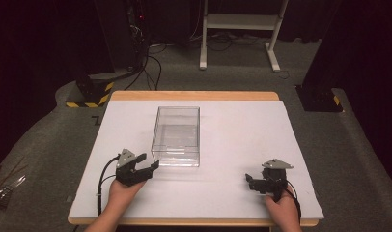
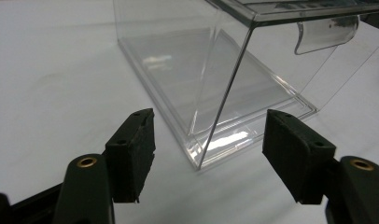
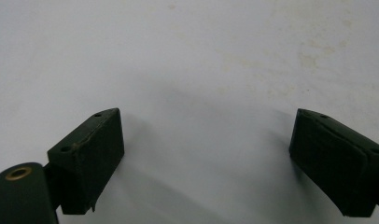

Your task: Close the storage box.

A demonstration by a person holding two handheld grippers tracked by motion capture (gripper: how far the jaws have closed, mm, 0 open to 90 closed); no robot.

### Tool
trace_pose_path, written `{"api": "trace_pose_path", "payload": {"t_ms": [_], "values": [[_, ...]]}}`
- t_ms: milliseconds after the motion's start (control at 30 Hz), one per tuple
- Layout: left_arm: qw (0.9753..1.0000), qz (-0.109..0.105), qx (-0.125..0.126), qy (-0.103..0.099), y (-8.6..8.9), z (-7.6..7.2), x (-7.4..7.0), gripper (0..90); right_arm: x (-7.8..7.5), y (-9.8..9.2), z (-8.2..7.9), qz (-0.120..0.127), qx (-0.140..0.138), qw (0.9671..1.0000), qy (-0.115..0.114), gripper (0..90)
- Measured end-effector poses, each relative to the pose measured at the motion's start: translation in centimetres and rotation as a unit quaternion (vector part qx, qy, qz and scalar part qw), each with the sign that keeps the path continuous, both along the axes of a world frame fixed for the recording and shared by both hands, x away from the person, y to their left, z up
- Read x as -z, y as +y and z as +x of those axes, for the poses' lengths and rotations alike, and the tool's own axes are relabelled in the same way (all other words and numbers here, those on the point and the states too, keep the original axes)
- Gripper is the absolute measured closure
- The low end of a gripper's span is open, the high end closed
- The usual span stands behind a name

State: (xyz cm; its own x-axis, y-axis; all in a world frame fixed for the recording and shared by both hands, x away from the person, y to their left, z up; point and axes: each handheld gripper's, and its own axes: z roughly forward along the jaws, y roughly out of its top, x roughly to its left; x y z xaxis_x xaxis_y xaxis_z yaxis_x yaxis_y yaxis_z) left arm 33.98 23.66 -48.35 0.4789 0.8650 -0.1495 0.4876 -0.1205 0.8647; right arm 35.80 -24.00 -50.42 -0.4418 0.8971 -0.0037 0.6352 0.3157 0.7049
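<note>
A clear plastic box (image 1: 176,135) stands on the white table top (image 1: 232,145), left of the middle. My left gripper (image 1: 150,162) is open just off the box's near left corner. In the left gripper view that corner of the clear box (image 2: 215,93) stands close ahead of the spread jaws of the left gripper (image 2: 208,140), with nothing between them. My right gripper (image 1: 248,181) rests low at the near right, pointing left, far from the box. Its jaws stand wide apart in the right gripper view, where the right gripper (image 3: 206,144) has only bare table between them.
The table top has a wooden edge (image 1: 194,95) at the back and front. Beyond it are grey carpet, a white desk frame (image 1: 240,29), black stands with yellow-striped bases (image 1: 90,94) and cables. A dark base (image 1: 319,99) sits off the far right corner.
</note>
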Motion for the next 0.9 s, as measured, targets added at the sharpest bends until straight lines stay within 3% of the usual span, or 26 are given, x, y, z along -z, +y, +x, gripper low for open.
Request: {"api": "trace_pose_path", "payload": {"t_ms": [400, 667, 900], "values": [[0.9995, 0.015, -0.027, 0.006, 4.4, -1.7, 0.5, 32.9, 0.0, 0.0, 0.0, -0.001, 0.0, 1.0, 0.0, 10.2], [0.9981, 0.02, -0.055, 0.022, 7.1, -2.3, 0.8, 31.1, 0.0, 0.0, 0.0, -0.001, 0.0, 1.0, 0.0, 10.2], [0.9955, 0.055, -0.069, 0.033, 7.9, -2.2, 1.7, 27.6, 0.0, 0.0, 0.0, -0.001, 0.0, 1.0, 0.0, 10.2]]}}
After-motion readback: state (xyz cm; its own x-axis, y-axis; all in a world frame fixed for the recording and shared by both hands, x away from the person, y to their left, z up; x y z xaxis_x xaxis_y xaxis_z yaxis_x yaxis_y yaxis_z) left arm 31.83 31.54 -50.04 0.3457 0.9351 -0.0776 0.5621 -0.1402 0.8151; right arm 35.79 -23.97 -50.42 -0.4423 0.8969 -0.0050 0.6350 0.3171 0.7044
